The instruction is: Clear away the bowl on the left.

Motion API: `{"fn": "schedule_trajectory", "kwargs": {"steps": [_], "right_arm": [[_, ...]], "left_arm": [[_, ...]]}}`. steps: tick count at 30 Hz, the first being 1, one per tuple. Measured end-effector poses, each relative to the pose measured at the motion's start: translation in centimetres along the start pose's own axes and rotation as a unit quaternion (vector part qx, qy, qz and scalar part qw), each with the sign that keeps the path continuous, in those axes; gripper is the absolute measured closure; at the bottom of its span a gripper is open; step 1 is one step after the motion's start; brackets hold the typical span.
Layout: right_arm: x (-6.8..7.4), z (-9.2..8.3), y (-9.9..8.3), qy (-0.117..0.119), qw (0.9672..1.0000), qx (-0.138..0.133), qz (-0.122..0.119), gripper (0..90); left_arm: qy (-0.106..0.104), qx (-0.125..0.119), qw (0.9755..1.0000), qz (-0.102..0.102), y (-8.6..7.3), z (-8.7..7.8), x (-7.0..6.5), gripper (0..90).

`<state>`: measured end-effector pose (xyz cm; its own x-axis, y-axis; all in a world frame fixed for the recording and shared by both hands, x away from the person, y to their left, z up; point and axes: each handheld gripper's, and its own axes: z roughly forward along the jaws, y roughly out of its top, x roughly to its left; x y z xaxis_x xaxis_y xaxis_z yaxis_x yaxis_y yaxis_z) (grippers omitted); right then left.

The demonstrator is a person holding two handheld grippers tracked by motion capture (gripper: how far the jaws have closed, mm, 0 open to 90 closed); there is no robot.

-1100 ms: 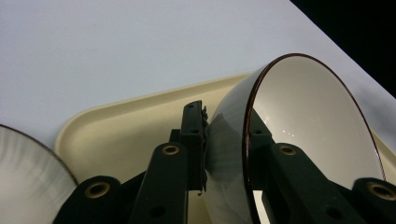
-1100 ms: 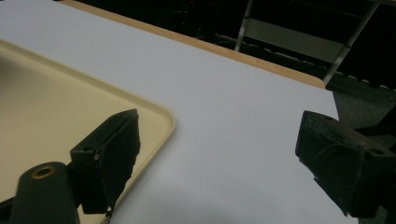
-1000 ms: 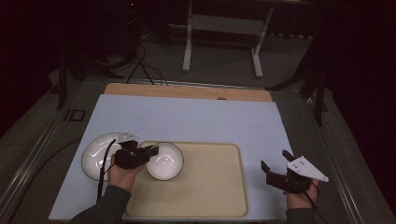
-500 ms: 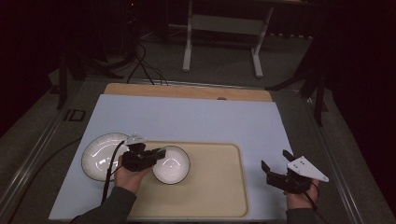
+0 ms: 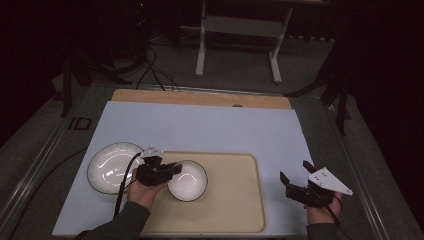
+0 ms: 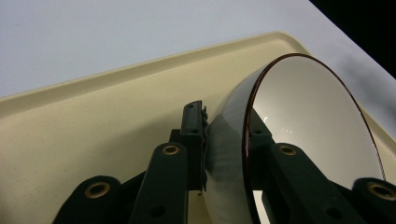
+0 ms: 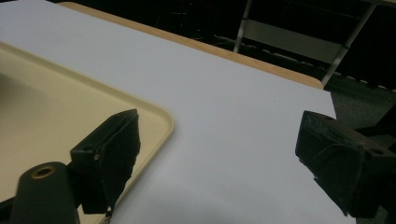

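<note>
- High view: the left gripper [image 5: 167, 170], held in the left hand [image 5: 145, 192], pinches the left rim of the bowl [image 5: 190, 181]. The bowl, white with a dark rim, is over the left part of the beige tray [image 5: 235, 200].
- High view: a white plate [image 5: 110, 167] lies on the pale blue mat [image 5: 200, 127], just left of the tray and touching the left hand's side of the scene; the gripper's cable runs across it.
- High view: the right gripper [image 5: 295, 182], in the right hand [image 5: 320, 212], hovers over the mat near the table's right near corner, well apart from the tray's right edge. Its jaws stand spread with nothing between them.
- Left gripper view: the two black jaws are closed on the bowl [image 6: 299, 140], one on the outside wall, one inside, with the rim between them. The bowl is tilted, its far side toward the tray [image 6: 93, 126] floor.
- Right gripper view: the jaws are wide apart over the mat [image 7: 224, 116]; the tray [image 7: 56, 107] corner lies just behind the left jaw. A wooden edge [image 7: 210, 49] bounds the mat on the far side.
</note>
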<state>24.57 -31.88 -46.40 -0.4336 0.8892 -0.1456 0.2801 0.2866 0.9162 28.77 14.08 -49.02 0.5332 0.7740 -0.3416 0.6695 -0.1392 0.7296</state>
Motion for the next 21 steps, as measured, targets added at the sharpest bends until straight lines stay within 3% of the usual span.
{"fn": "schedule_trajectory", "kwargs": {"steps": [21], "right_arm": [[0.0, 0.0, 0.0, 0.0, 1.0, 0.0, 0.001, 13.6]], "left_arm": [[-0.004, 0.031, 0.9995, -0.002, -0.6, 1.6, 0.0, 76.9]]}}
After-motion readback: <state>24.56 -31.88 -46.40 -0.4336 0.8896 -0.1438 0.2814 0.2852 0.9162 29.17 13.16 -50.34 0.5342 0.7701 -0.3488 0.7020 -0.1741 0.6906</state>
